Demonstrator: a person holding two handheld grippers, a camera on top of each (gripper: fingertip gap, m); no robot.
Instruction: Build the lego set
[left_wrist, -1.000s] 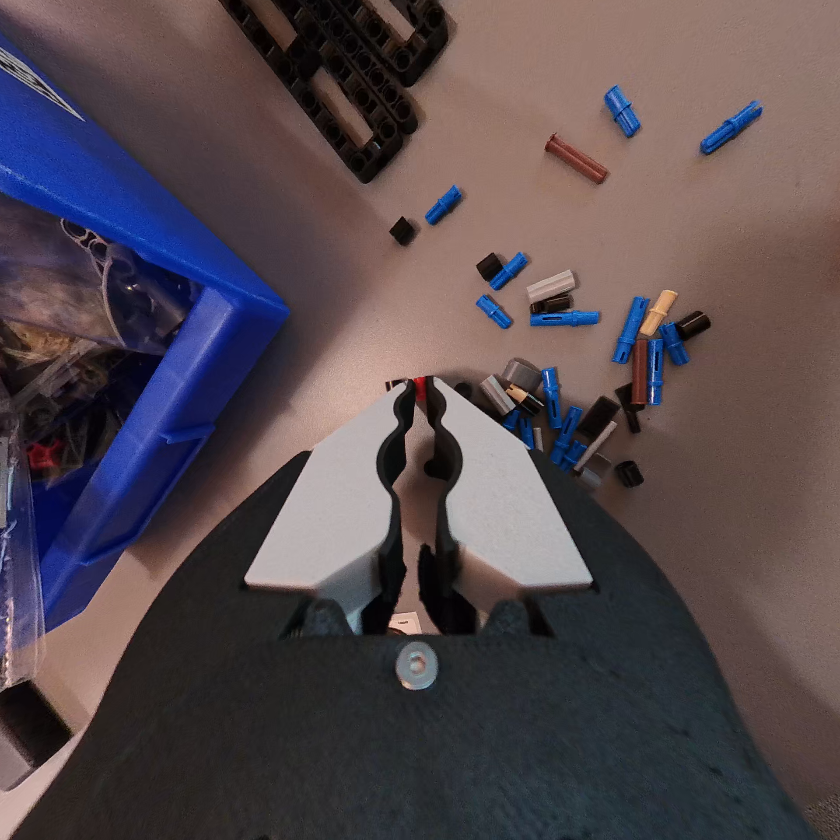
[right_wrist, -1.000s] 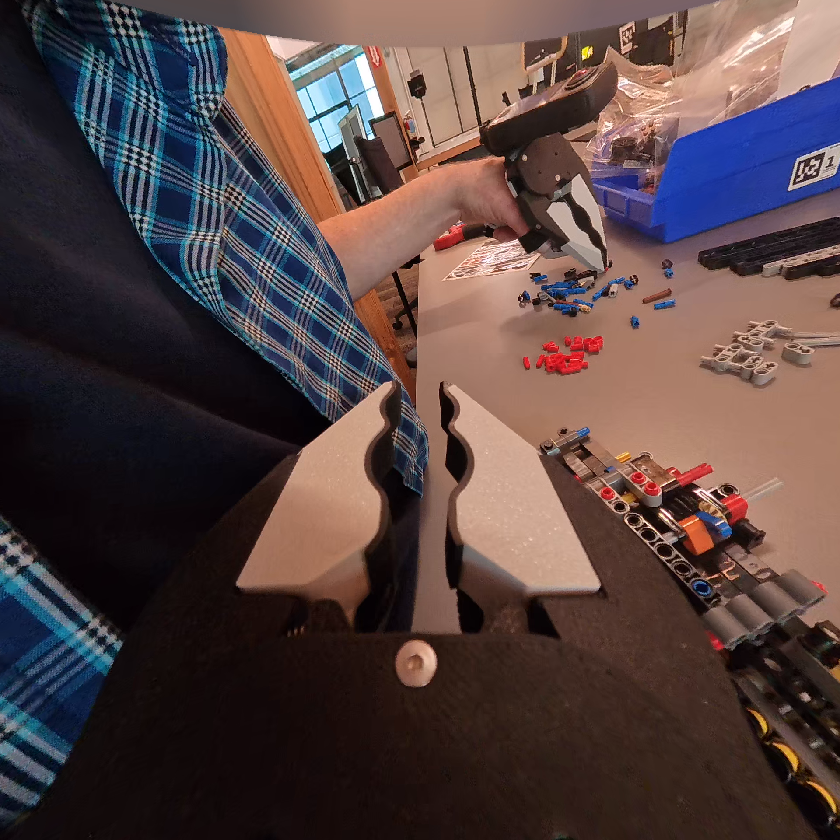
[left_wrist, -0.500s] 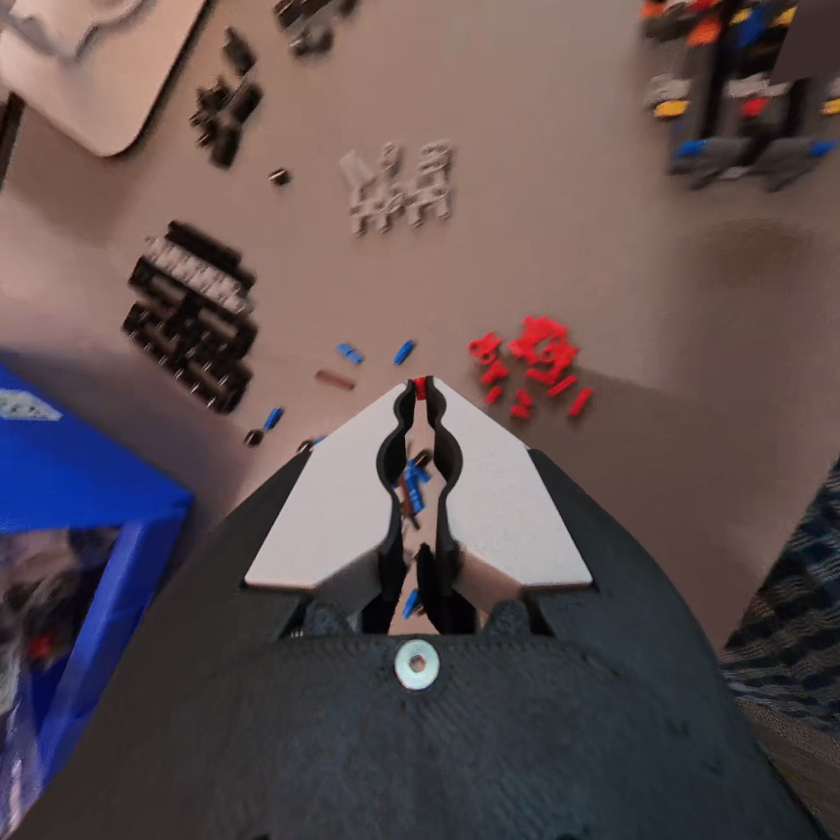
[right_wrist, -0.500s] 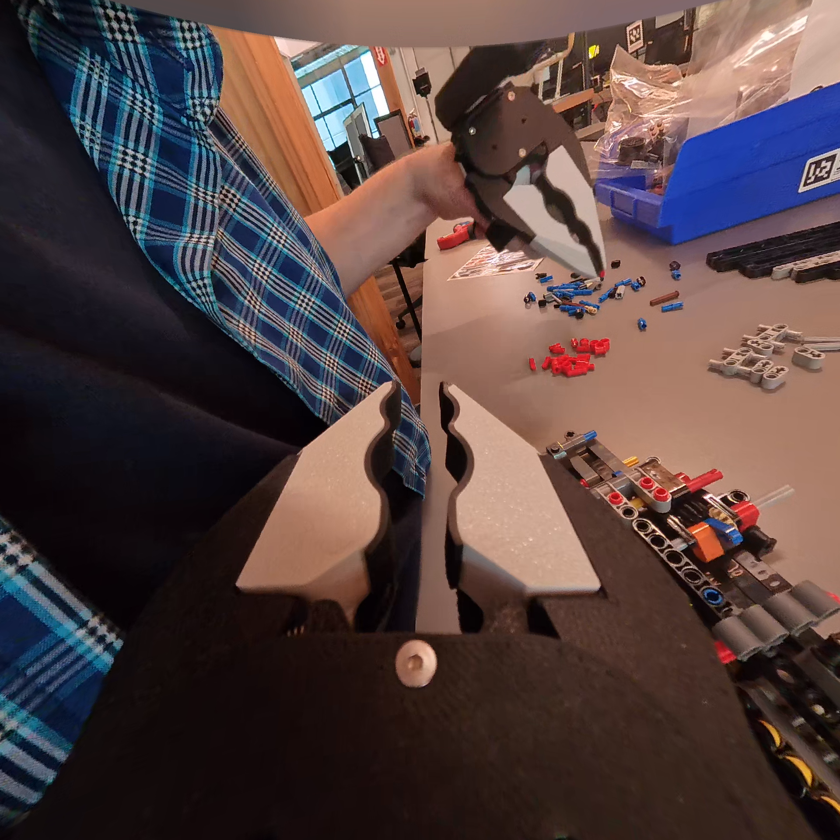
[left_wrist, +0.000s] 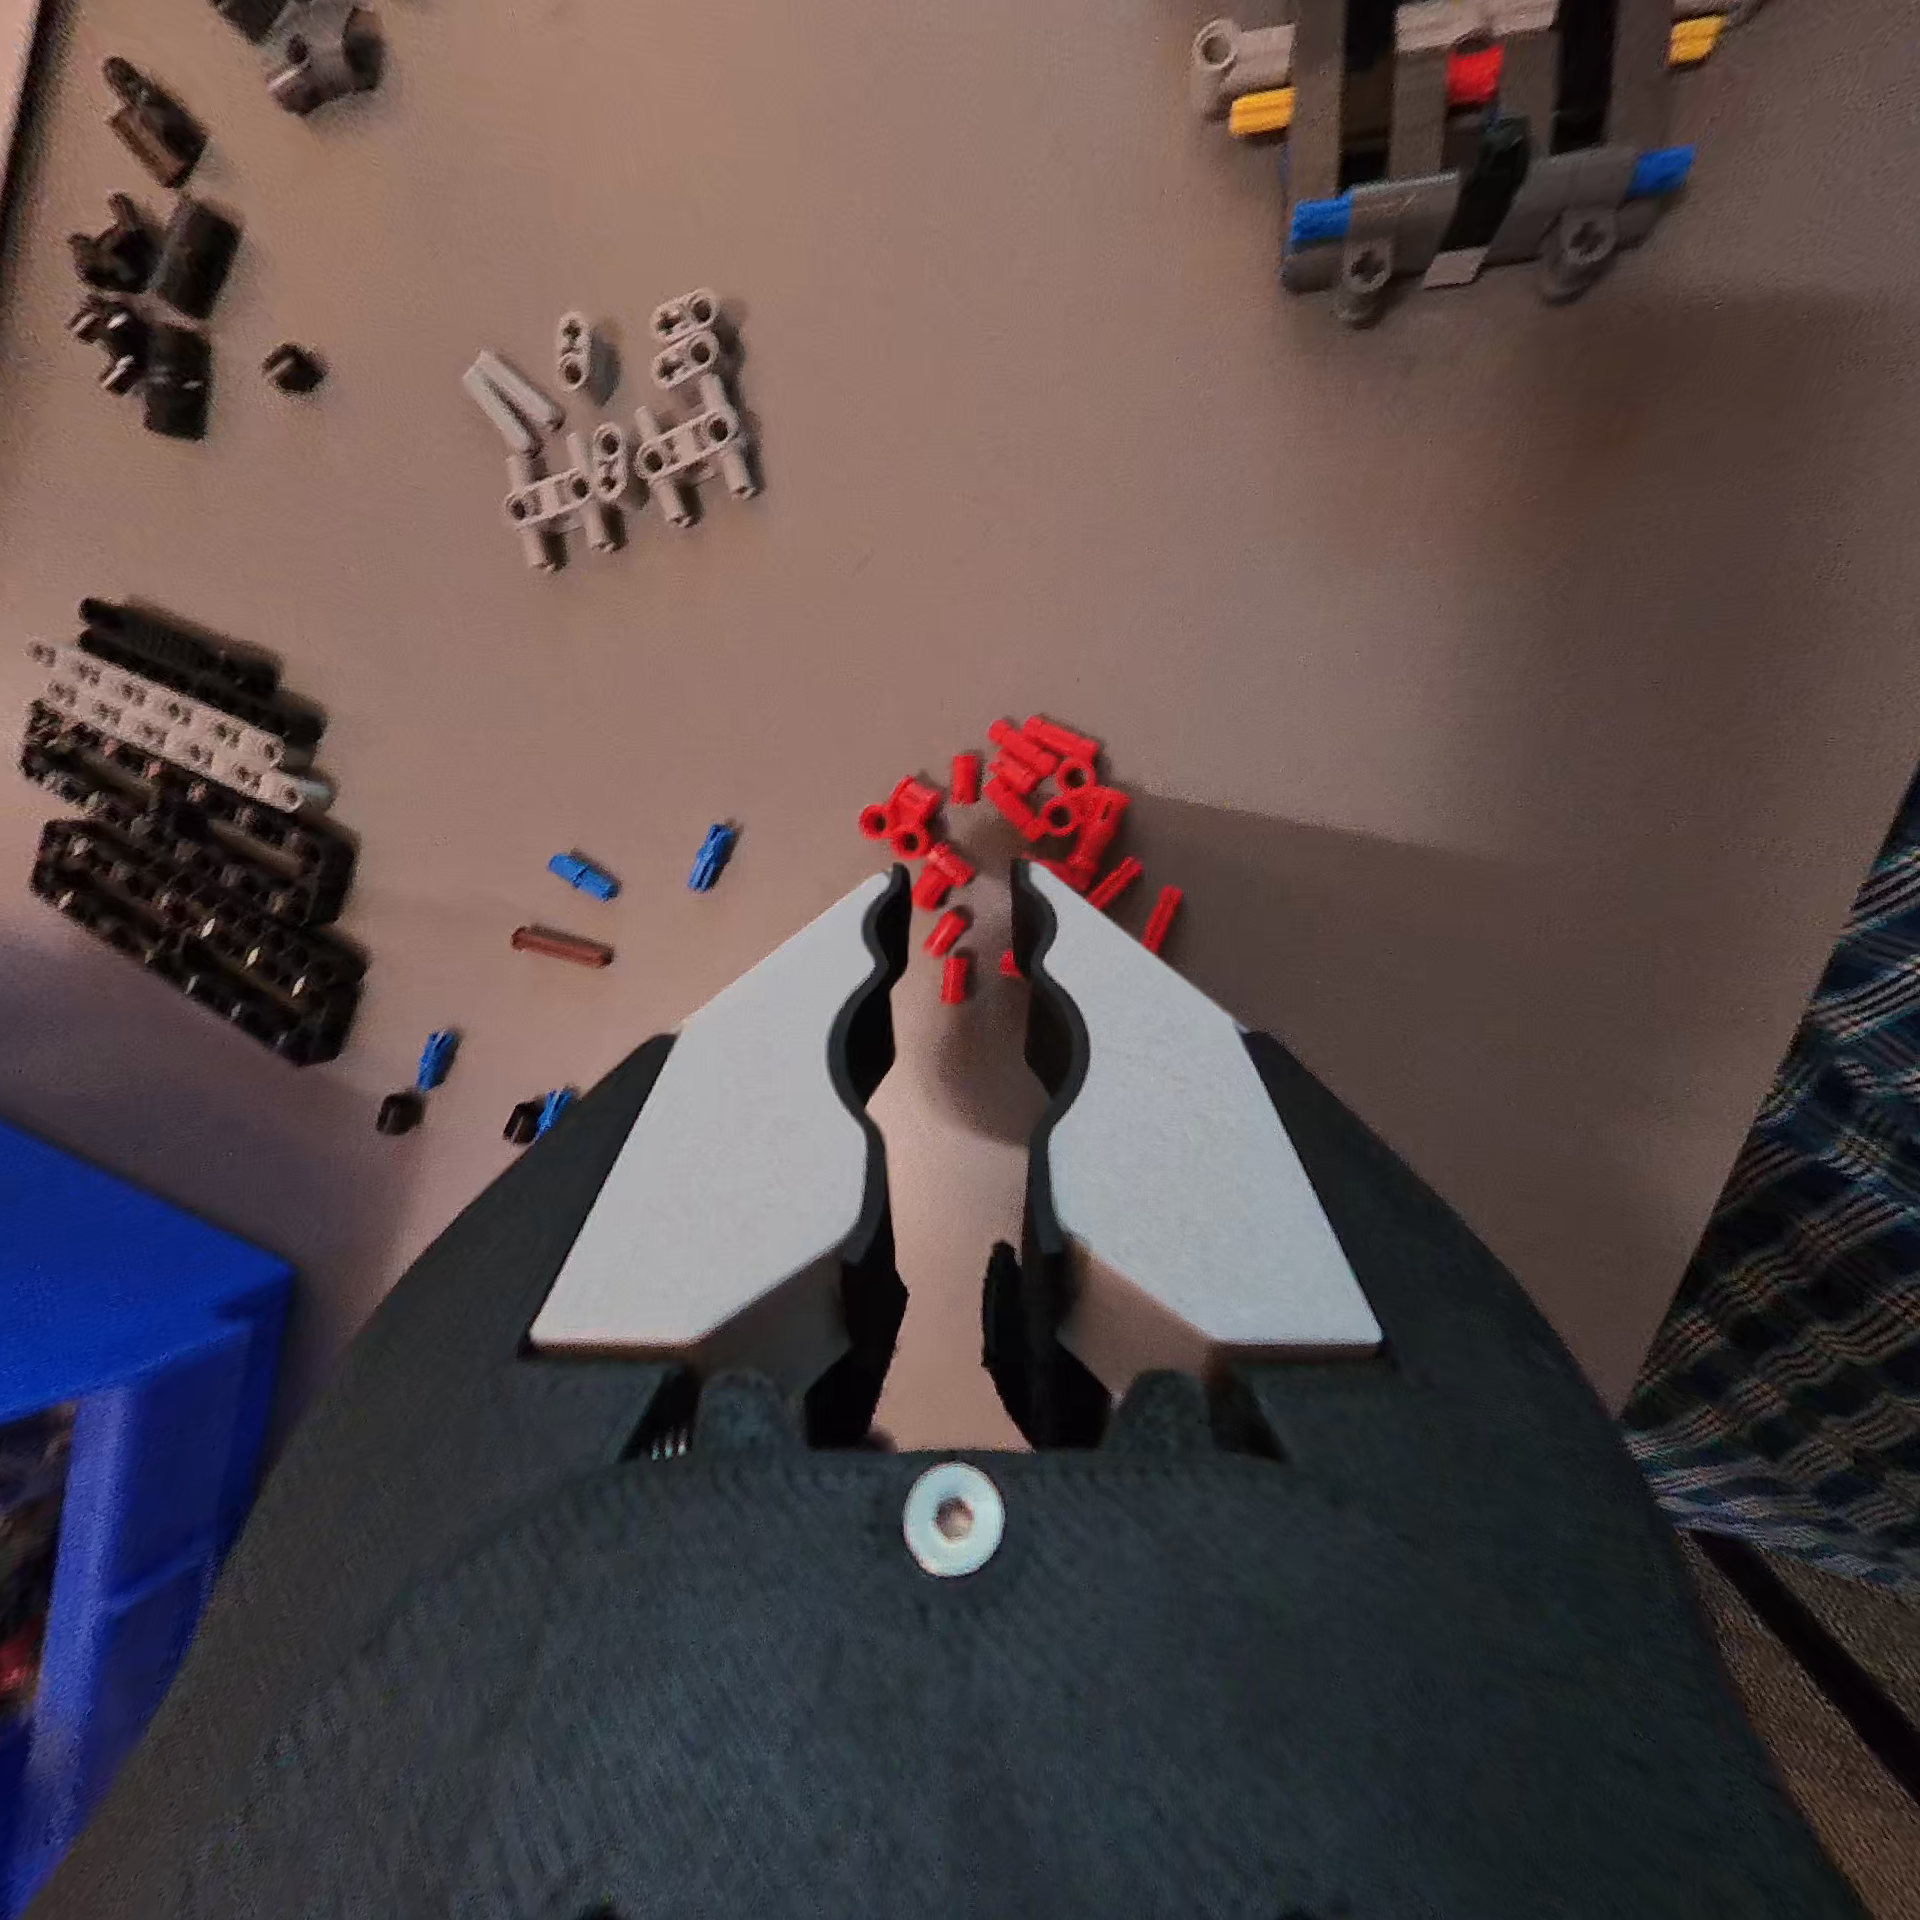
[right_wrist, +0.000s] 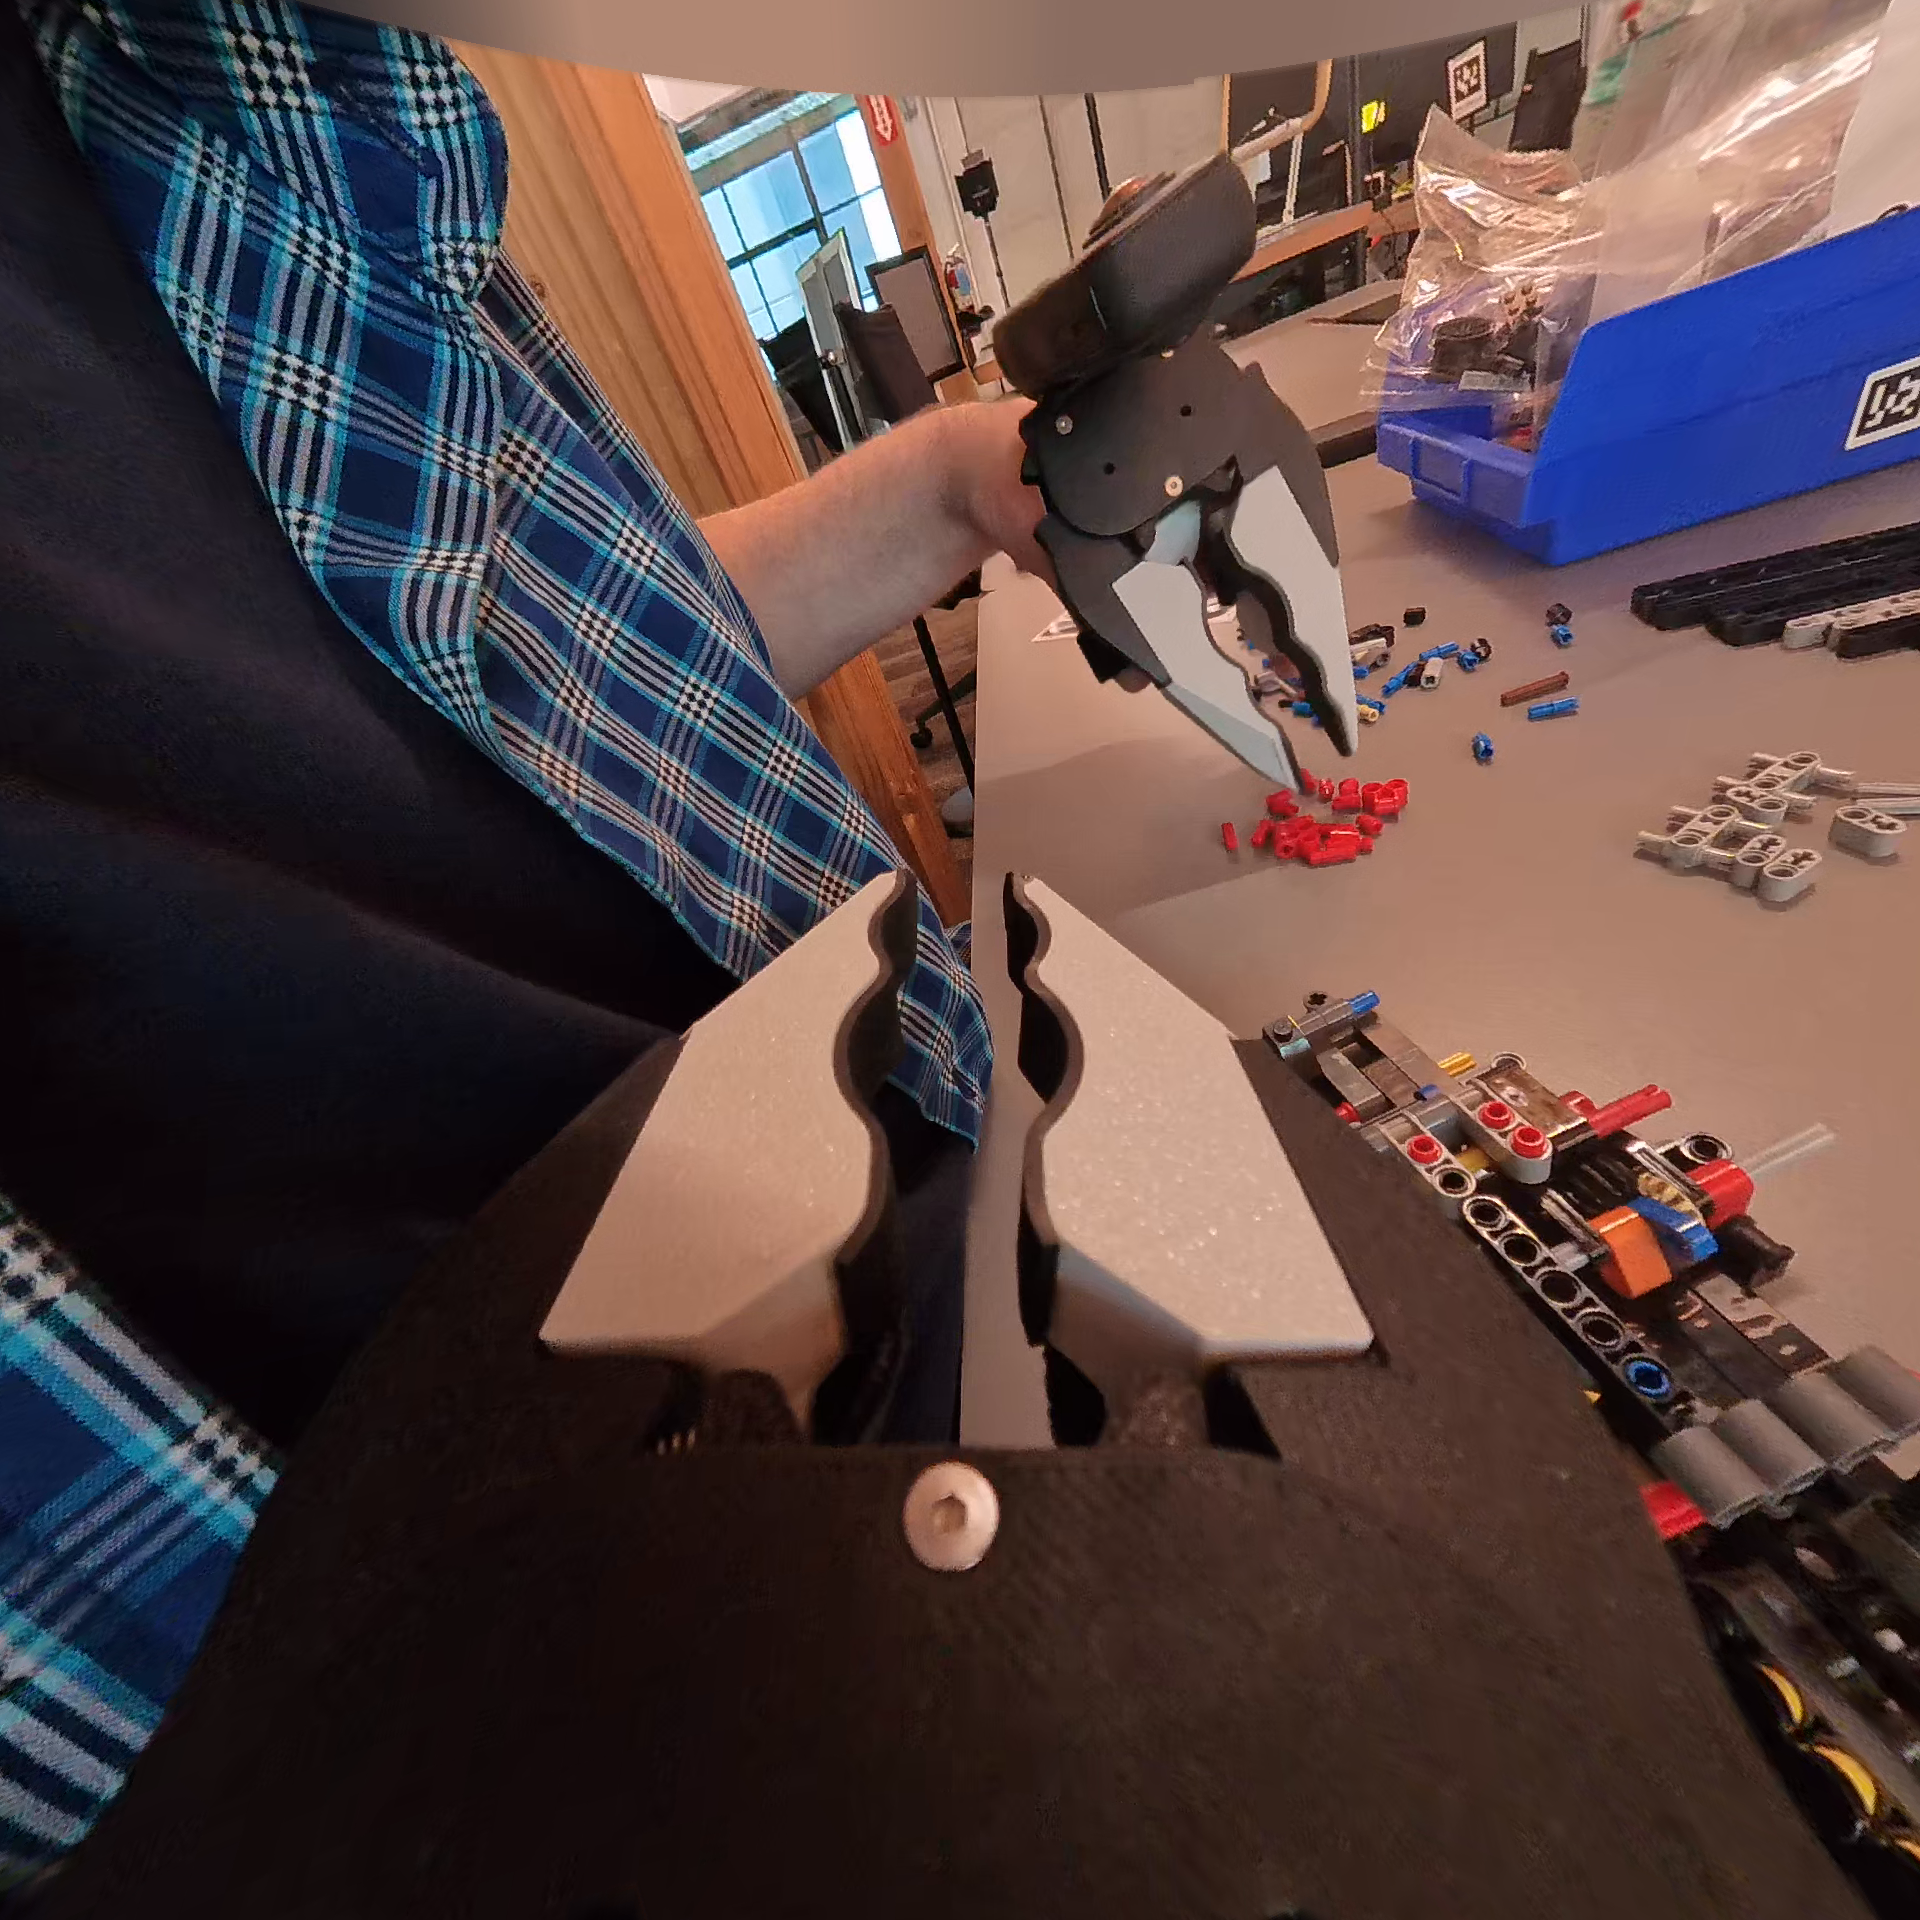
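My left gripper (left_wrist: 958, 873) is open and empty, low over a pile of small red pins and connectors (left_wrist: 1039, 790) on the grey table; a few red pins lie between its fingers. The right wrist view shows it (right_wrist: 1317, 764) pointing down at the same red pile (right_wrist: 1320, 821). My right gripper (right_wrist: 958, 883) is slightly open and empty, held close to the person's plaid shirt (right_wrist: 520, 520) at the table's near edge. The partly built model (right_wrist: 1558, 1226) lies just right of it and shows far right in the left wrist view (left_wrist: 1455, 187).
Grey connectors (left_wrist: 623, 436), black and grey beams (left_wrist: 187, 831), scattered blue pins (left_wrist: 582, 876) and a brown axle (left_wrist: 561, 945) lie left of the red pile. A blue bin (left_wrist: 94, 1455) holding bagged parts stands at the left. Small black parts (left_wrist: 156, 291) lie far left. About 20 cm separates my left fingertips from my right.
My left gripper swung from the blue pin pile over to the red pile while shut on a small red piece, then opened; the piece is no longer in its tips. The right gripper stayed put.
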